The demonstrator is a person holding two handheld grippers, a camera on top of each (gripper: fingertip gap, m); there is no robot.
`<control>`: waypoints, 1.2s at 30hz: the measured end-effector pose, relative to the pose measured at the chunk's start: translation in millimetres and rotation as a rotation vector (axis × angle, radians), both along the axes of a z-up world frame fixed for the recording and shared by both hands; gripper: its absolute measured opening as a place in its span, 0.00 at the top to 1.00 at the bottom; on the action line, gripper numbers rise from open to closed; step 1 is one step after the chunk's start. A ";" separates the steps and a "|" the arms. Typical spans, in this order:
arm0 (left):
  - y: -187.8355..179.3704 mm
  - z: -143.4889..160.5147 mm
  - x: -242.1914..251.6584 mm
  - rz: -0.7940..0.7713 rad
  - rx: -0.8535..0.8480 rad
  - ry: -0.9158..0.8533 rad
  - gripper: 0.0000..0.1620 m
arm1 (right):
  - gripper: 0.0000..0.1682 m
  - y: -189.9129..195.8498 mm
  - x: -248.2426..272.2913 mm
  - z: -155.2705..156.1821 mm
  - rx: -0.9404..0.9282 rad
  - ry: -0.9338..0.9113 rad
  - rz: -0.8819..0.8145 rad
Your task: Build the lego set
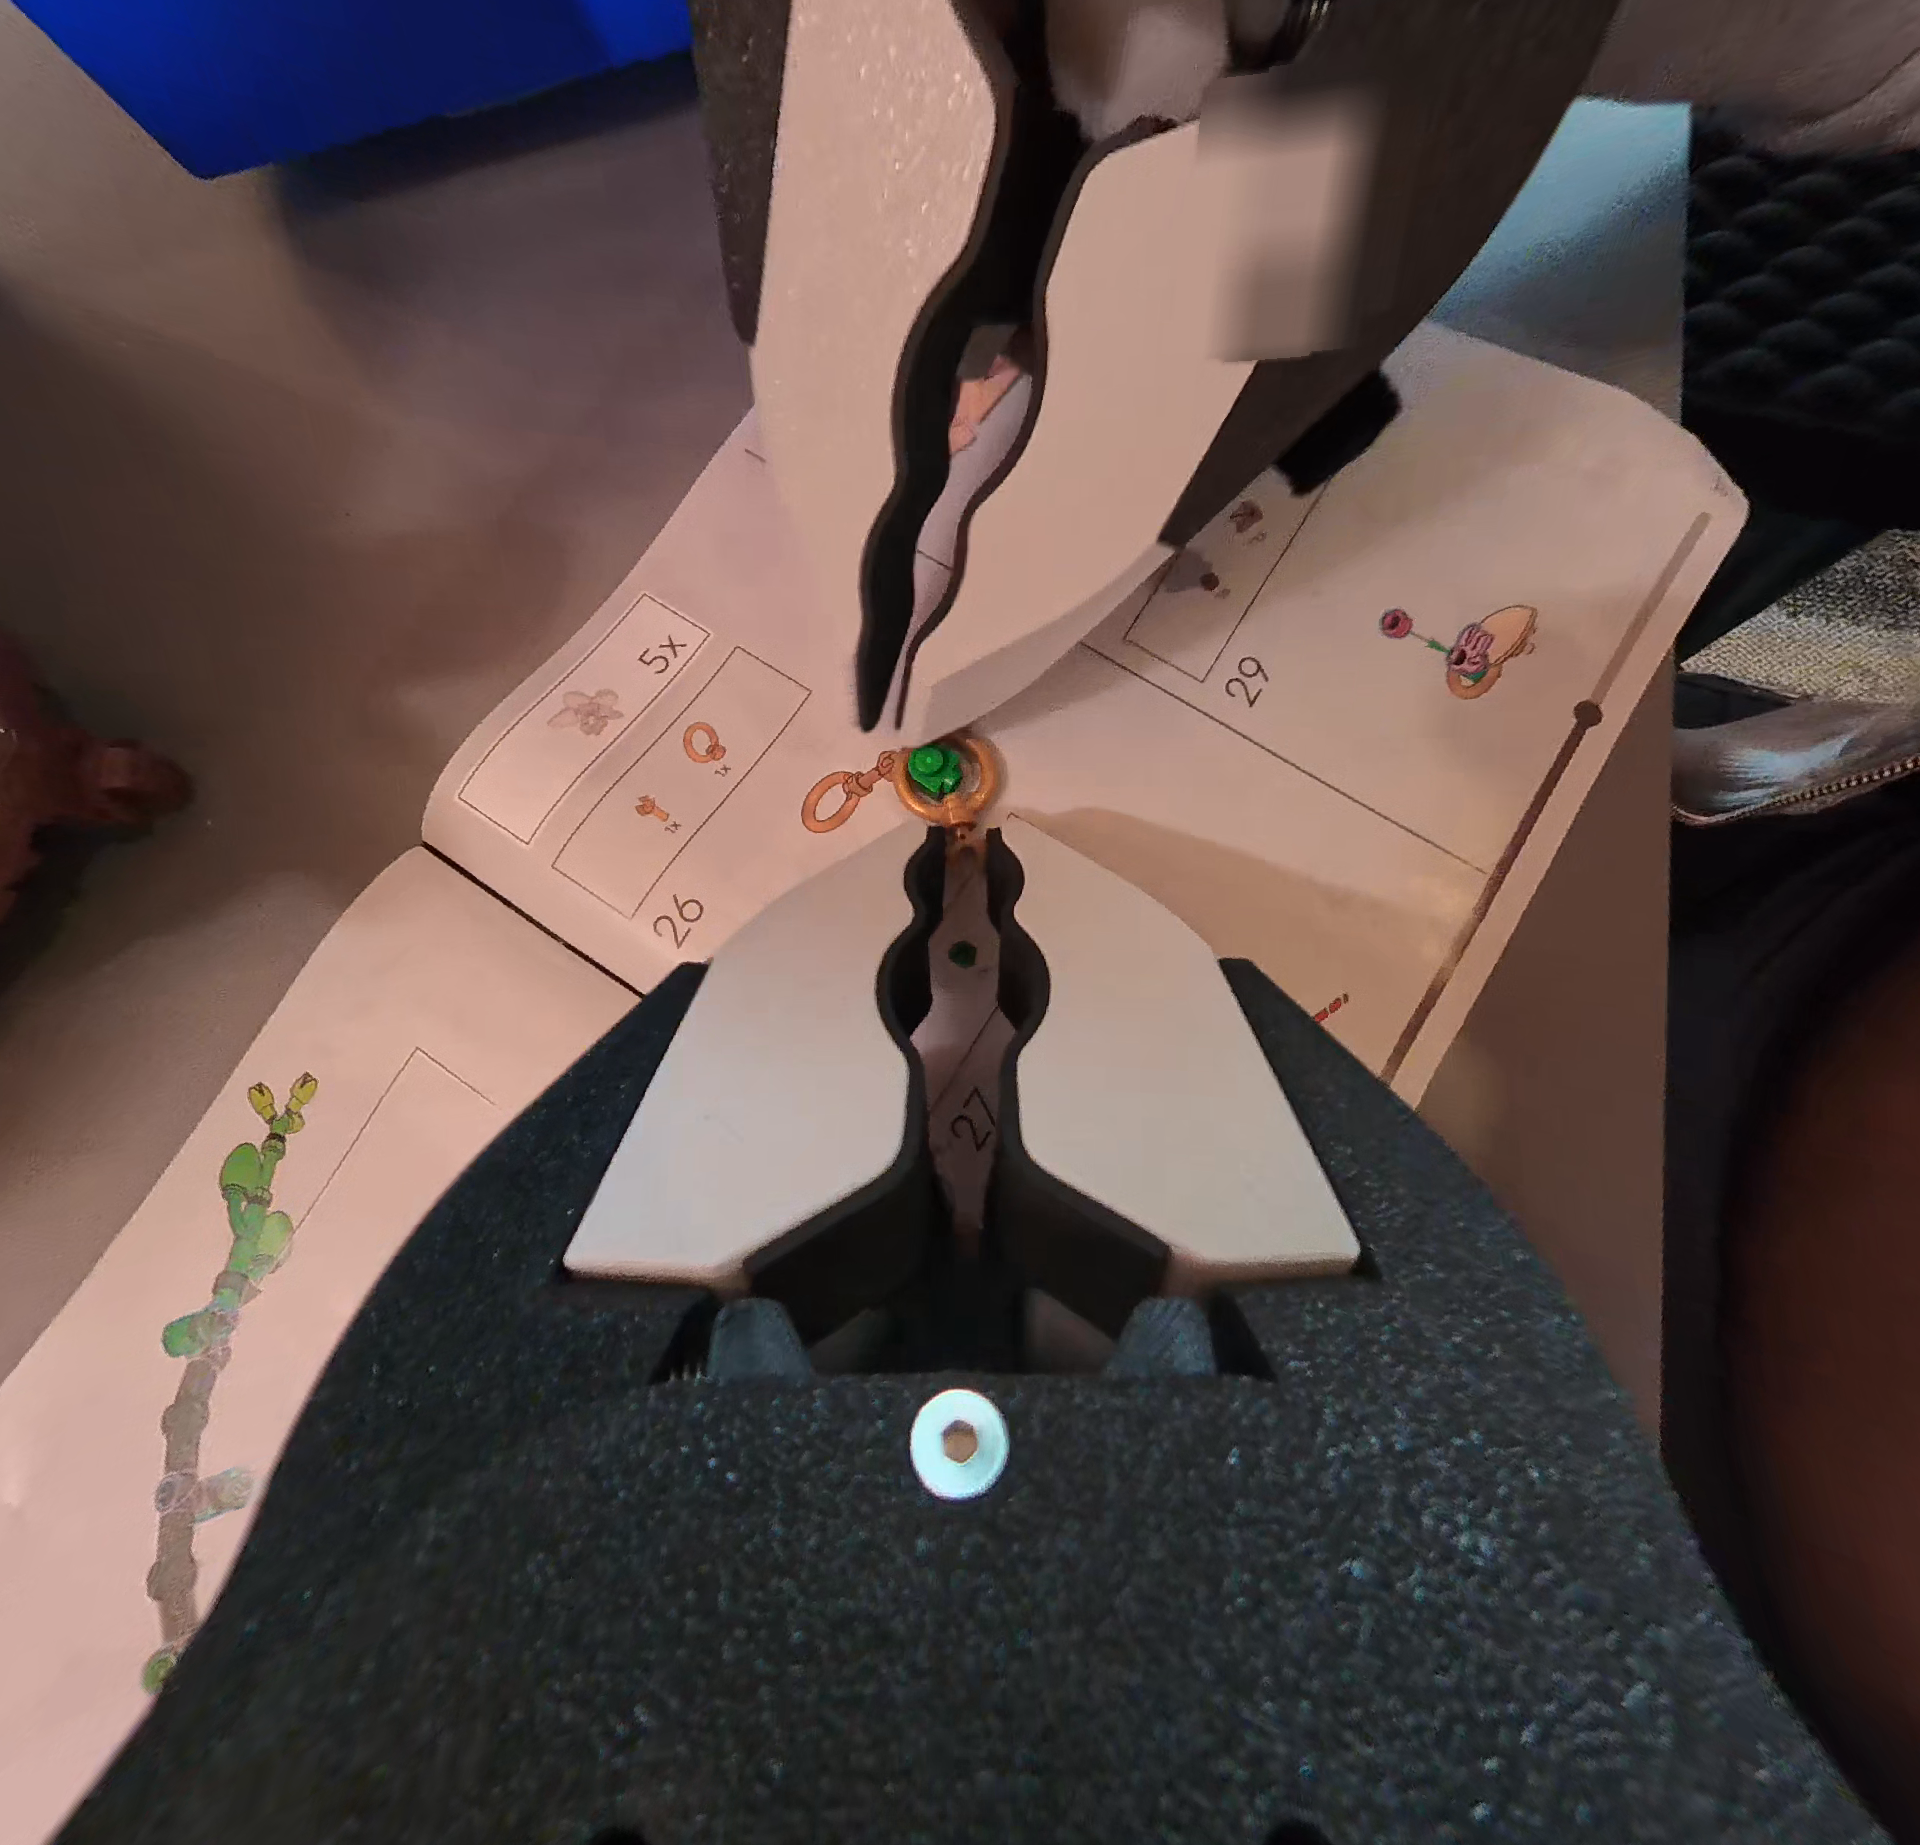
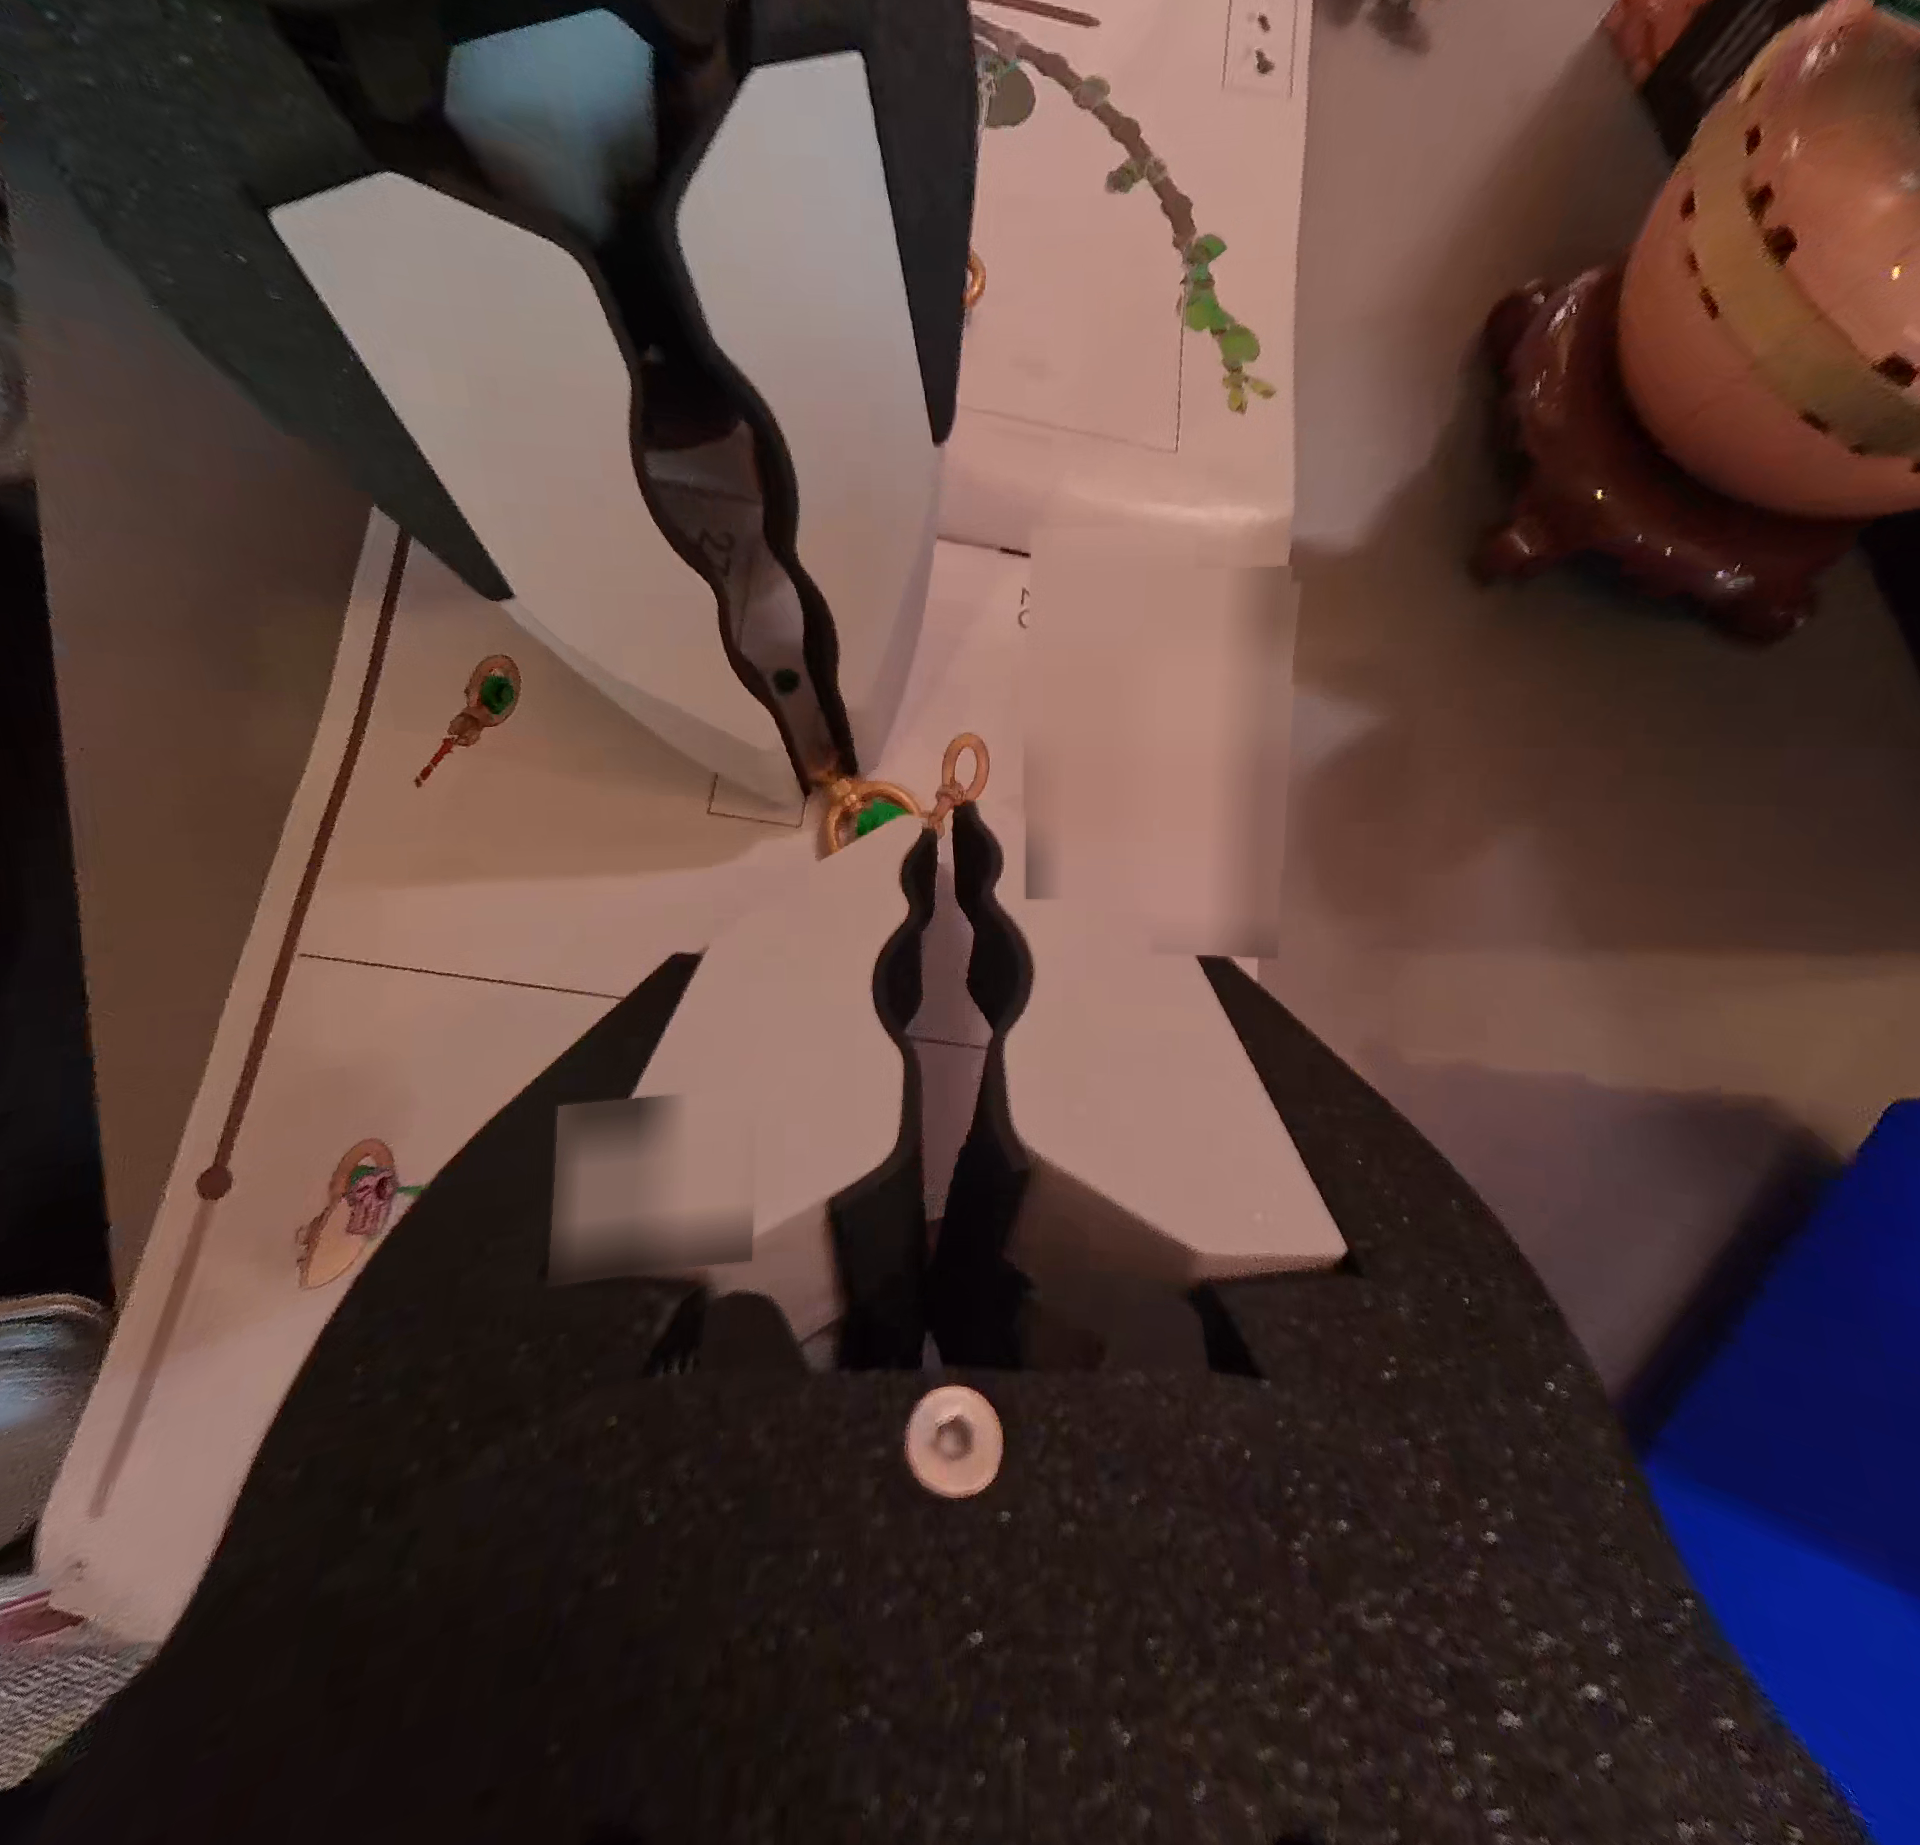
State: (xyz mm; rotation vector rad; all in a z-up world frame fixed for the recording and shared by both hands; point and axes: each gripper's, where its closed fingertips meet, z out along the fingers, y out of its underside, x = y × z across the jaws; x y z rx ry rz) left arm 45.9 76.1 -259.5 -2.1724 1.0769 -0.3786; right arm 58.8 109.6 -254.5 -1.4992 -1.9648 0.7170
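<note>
My left gripper [image 1: 971,839] is shut on the thin stem of a gold ring piece [image 1: 992,772] and holds it just above the open instruction booklet [image 1: 1351,756]. A green stud [image 1: 928,769] sits inside the ring. My right gripper [image 1: 888,715] comes in from the top with its jaws nearly together and nothing visible between them. Its tips are right beside the green stud. In the right wrist view, the right gripper [image 2: 943,827] is next to the ring [image 2: 836,824] and the stud [image 2: 881,816]. The left gripper [image 2: 831,761] reaches in from the upper left.
The booklet [image 2: 1091,393] lies open on a grey table. A pink egg-shaped pot [image 2: 1766,289] on a brown stand [image 2: 1621,507] is at the far right. A blue box [image 2: 1818,1432] stands nearby and also shows in the left wrist view [image 1: 312,29]. A dark textured pad [image 1: 1808,268] lies past the table edge.
</note>
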 end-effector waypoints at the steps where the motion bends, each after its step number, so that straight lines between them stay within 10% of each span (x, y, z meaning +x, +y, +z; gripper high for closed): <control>1: 0.0 0.1 -0.2 0.002 0.000 -0.003 0.96 | 0.98 -0.3 -1.5 -0.6 0.005 -0.001 0.009; 17: 4.1 0.8 5.4 -0.163 0.031 0.025 0.96 | 0.98 -19.4 21.4 -3.5 -0.093 -0.092 -0.162; 24: -8.7 0.4 4.9 -0.364 0.028 0.047 0.96 | 0.87 -22.9 9.4 29.2 0.284 -0.050 0.392; 29: -8.7 0.2 6.0 -0.413 -0.002 0.016 0.96 | 0.95 -19.1 13.3 15.0 0.433 -0.343 0.798; 36: -8.2 0.9 5.9 -0.393 0.030 -0.009 0.96 | 0.91 -20.7 1.8 11.6 0.483 -0.360 1.053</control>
